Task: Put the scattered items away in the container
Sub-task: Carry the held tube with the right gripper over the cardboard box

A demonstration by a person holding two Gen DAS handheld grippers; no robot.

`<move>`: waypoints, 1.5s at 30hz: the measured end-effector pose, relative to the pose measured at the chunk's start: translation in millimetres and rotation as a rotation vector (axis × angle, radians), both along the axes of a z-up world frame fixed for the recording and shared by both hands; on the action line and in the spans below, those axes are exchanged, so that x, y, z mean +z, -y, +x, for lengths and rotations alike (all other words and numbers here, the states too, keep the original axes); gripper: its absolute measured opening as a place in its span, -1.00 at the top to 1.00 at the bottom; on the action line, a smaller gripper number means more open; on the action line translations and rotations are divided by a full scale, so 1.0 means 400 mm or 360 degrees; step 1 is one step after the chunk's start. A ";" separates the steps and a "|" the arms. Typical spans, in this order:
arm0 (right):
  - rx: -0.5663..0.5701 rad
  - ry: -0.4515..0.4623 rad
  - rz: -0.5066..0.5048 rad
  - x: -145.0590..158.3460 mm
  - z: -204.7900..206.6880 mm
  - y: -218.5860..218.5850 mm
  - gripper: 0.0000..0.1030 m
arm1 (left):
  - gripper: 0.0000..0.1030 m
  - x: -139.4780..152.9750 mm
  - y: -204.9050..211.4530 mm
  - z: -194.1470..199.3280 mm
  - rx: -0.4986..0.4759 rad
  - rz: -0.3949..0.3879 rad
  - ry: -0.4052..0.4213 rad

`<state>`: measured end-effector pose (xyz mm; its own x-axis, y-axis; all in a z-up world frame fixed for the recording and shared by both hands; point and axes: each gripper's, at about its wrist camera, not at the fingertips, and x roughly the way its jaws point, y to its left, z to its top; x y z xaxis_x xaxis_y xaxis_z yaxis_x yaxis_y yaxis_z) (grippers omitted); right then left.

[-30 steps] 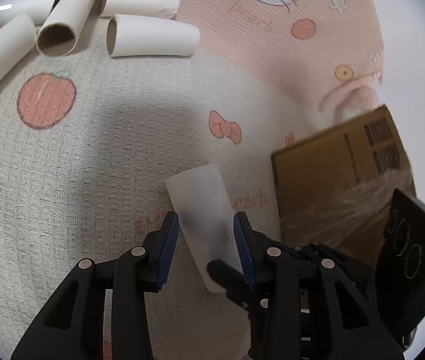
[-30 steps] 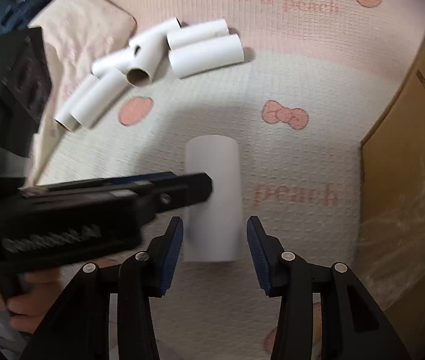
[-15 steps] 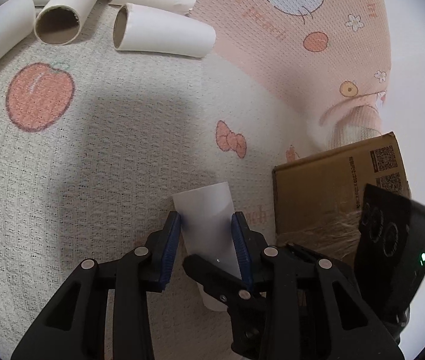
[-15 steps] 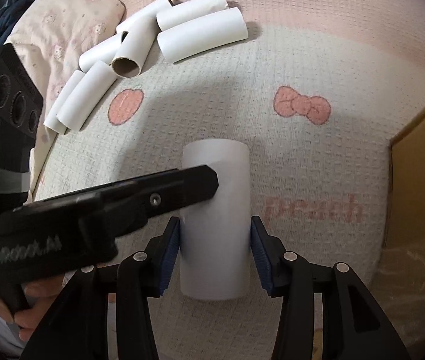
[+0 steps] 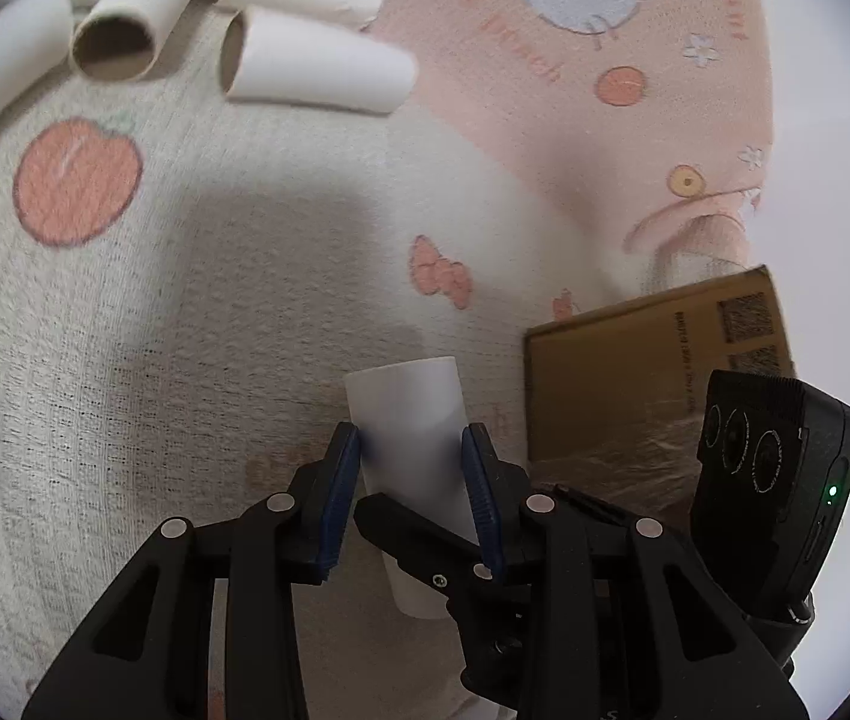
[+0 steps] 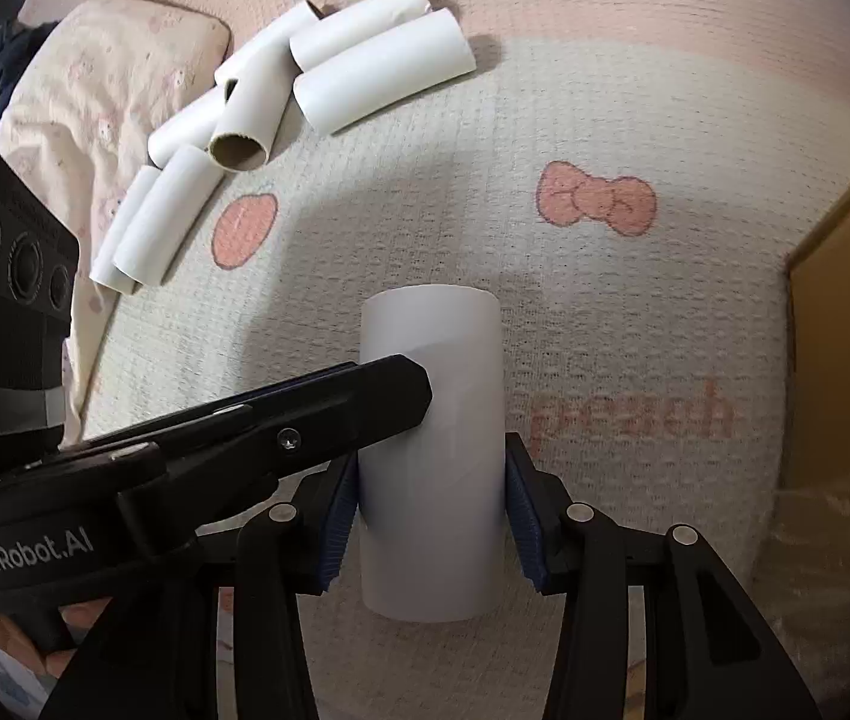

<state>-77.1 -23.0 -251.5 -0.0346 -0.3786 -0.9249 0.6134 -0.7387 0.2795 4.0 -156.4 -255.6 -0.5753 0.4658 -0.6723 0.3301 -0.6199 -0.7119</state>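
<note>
Probably a home bedroom, cartoon-print blanket (image 5: 245, 312), pillow (image 6: 95, 90)

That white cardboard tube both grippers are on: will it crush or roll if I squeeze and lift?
The white tube is hollow thin card like the open-ended ones in the pile, so it probably dents under a hard squeeze. It looks light for its size. Lying on its side on the blanket, it would likely roll if nudged sideways.
</note>
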 end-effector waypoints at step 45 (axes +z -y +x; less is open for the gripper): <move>-0.0256 -0.0367 -0.0048 0.528 -0.180 -0.359 0.16 | 0.24 0.558 -0.374 -0.299 -0.0753 -0.0270 -0.0415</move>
